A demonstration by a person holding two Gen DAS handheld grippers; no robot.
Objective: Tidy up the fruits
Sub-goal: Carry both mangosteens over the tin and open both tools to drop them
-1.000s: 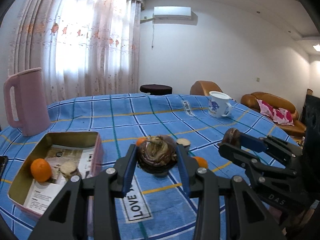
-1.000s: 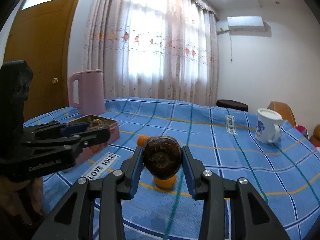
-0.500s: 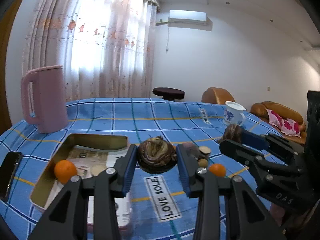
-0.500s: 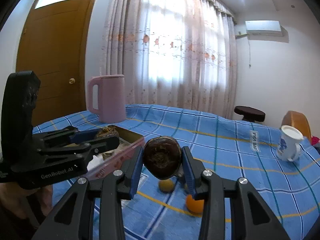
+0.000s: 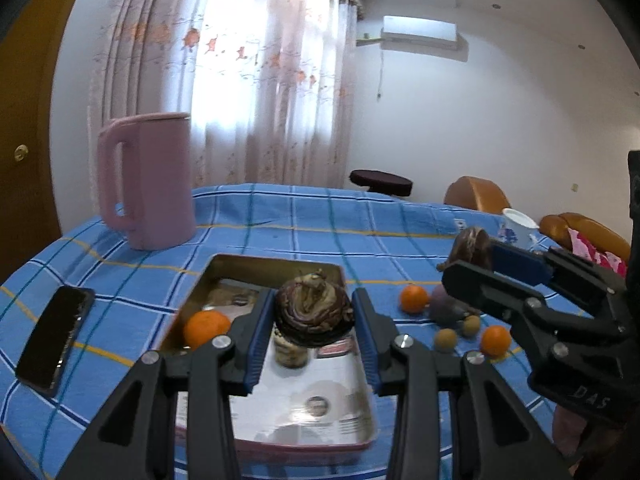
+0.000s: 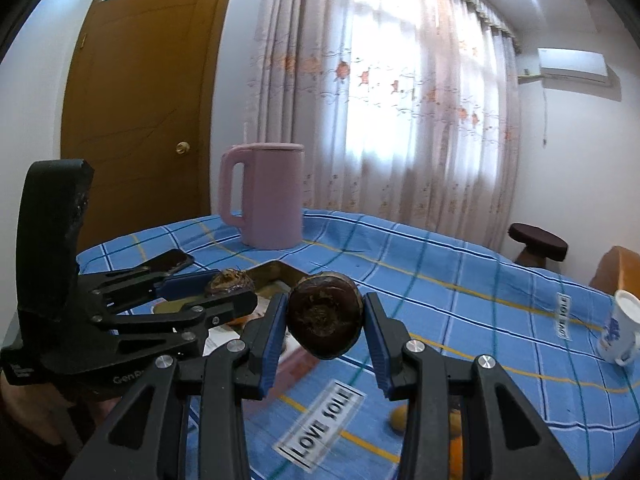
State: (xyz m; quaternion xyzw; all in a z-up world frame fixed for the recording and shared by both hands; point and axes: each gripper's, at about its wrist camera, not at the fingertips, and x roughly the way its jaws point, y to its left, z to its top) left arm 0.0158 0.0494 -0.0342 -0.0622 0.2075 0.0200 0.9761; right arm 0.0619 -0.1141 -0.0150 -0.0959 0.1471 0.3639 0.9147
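My left gripper (image 5: 314,322) is shut on a dark brown wrinkled fruit (image 5: 313,312) and holds it above the metal tin (image 5: 256,266). The tin holds an orange (image 5: 206,328) and a small pale piece (image 5: 289,354). My right gripper (image 6: 325,322) is shut on a second dark brown fruit (image 6: 325,316), seen in the left wrist view as the right gripper (image 5: 470,254) off to the right. Loose on the blue checked cloth lie two oranges (image 5: 414,299), a purple fruit (image 5: 444,308) and two small tan fruits (image 5: 445,339). In the right wrist view the left gripper (image 6: 228,284) hovers over the tin (image 6: 280,270).
A pink jug (image 5: 146,180) stands behind the tin and a black phone (image 5: 56,338) lies left of it. A white mug (image 6: 620,330) stands at the table's far right. A dark stool (image 5: 380,180) and brown sofa (image 5: 584,232) lie beyond the table.
Both grippers have swung left with their fruits still gripped. The left one now hangs over the tin instead of over the cloth. The loose fruits have slid to the right in view.
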